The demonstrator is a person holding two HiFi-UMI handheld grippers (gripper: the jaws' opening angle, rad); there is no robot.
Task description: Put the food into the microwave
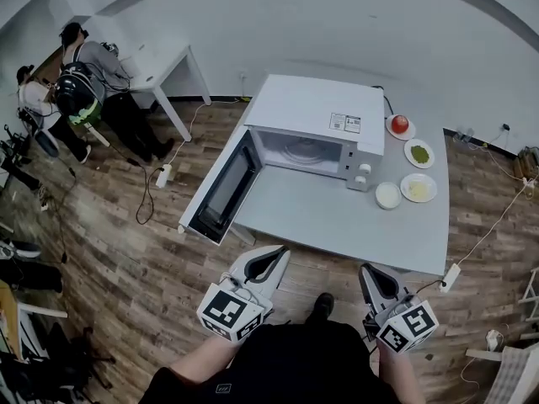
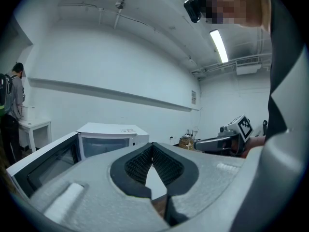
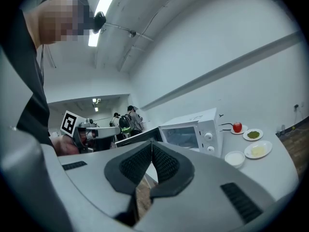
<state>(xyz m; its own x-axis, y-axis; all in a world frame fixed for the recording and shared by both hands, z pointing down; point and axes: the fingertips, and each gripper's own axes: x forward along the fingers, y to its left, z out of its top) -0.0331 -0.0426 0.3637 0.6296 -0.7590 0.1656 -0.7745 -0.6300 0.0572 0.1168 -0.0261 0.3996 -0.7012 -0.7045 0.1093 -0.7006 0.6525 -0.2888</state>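
Note:
A white microwave (image 1: 313, 112) stands on the grey table (image 1: 337, 225), its door (image 1: 221, 190) swung wide open to the left and its chamber empty. To its right lie a red apple on a plate (image 1: 401, 125), a plate of green food (image 1: 419, 153), a plate of yellow food (image 1: 418, 188) and a white bowl (image 1: 388, 195). My left gripper (image 1: 280, 253) and right gripper (image 1: 366, 270) hover off the table's near edge, both shut and empty. The left gripper view shows its jaws (image 2: 152, 146) meeting before the microwave (image 2: 108, 134). The right gripper (image 3: 151, 144) faces the microwave (image 3: 193, 129) and the plates.
Two people stand at a white desk (image 1: 164, 61) at the back left. Cables and a power strip (image 1: 162, 175) lie on the wooden floor left of the table; another strip (image 1: 450, 278) hangs by its right corner. The open door juts past the table's left edge.

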